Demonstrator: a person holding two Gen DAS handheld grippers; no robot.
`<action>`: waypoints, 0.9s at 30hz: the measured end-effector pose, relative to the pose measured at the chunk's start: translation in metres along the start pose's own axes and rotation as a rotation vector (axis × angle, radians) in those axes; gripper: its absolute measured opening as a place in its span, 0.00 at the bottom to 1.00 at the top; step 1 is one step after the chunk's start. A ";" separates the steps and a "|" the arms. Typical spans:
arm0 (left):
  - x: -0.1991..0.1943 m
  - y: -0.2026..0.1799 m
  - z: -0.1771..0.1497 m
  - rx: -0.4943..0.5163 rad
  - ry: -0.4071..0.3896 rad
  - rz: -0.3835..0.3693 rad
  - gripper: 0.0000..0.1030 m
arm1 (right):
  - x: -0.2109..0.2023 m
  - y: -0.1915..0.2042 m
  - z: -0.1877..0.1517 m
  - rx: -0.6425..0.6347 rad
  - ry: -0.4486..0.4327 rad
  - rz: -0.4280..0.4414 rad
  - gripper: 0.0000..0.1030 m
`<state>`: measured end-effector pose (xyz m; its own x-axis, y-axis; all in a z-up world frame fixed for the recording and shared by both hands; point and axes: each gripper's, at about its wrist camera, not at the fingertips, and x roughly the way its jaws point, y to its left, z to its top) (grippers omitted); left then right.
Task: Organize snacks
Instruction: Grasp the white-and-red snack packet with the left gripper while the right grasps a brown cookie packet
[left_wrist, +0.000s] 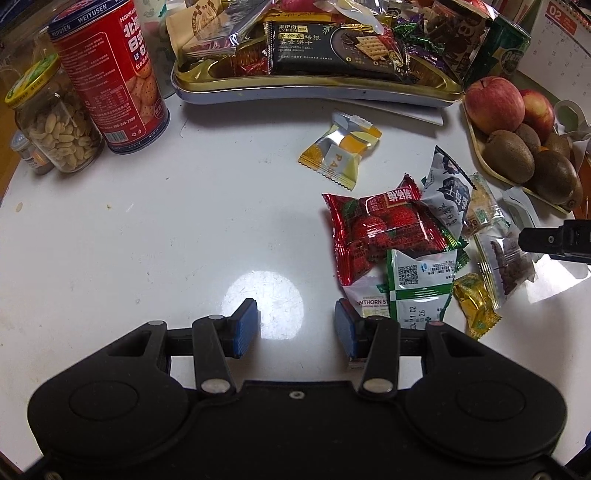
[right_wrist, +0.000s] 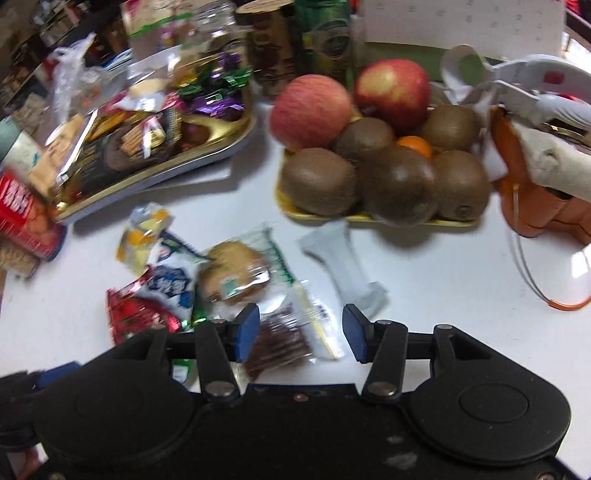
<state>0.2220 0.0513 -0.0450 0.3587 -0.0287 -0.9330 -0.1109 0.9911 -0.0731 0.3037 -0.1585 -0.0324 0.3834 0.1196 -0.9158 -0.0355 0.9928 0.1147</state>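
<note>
Loose snack packets lie in a pile on the white table (left_wrist: 147, 229): a red strawberry packet (left_wrist: 384, 229), a green-and-white packet (left_wrist: 421, 288), a yellow packet (left_wrist: 341, 151) and a gold candy (left_wrist: 476, 302). My left gripper (left_wrist: 295, 326) stands open over bare table just left of the pile, nothing between its blue pads. My right gripper (right_wrist: 301, 334) is open above a clear packet of brown snack (right_wrist: 280, 339), which lies on the table between its pads. A round cookie packet (right_wrist: 236, 277) and a white packet (right_wrist: 343, 266) lie just beyond. A gold tray (left_wrist: 317, 85) at the back holds several snacks.
A red biscuit canister (left_wrist: 110, 74) and a peanut jar (left_wrist: 55, 122) stand at the back left. A yellow tray (right_wrist: 369, 218) of apples and kiwis sits at the back right, with an orange-and-white object (right_wrist: 535, 184) beside it. Bare table spreads left of the pile.
</note>
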 end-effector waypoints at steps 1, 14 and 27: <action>0.000 0.000 -0.001 0.001 0.001 -0.003 0.52 | 0.003 0.002 0.000 -0.008 0.010 0.002 0.51; 0.002 0.002 0.001 -0.003 0.023 -0.026 0.52 | 0.025 0.017 0.009 -0.100 0.005 0.044 0.58; 0.010 -0.002 0.006 -0.005 0.027 -0.087 0.54 | 0.045 0.023 -0.010 -0.216 -0.013 -0.051 0.77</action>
<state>0.2319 0.0503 -0.0524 0.3424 -0.1185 -0.9320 -0.0851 0.9840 -0.1563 0.3113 -0.1302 -0.0750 0.4016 0.0700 -0.9131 -0.2116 0.9772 -0.0182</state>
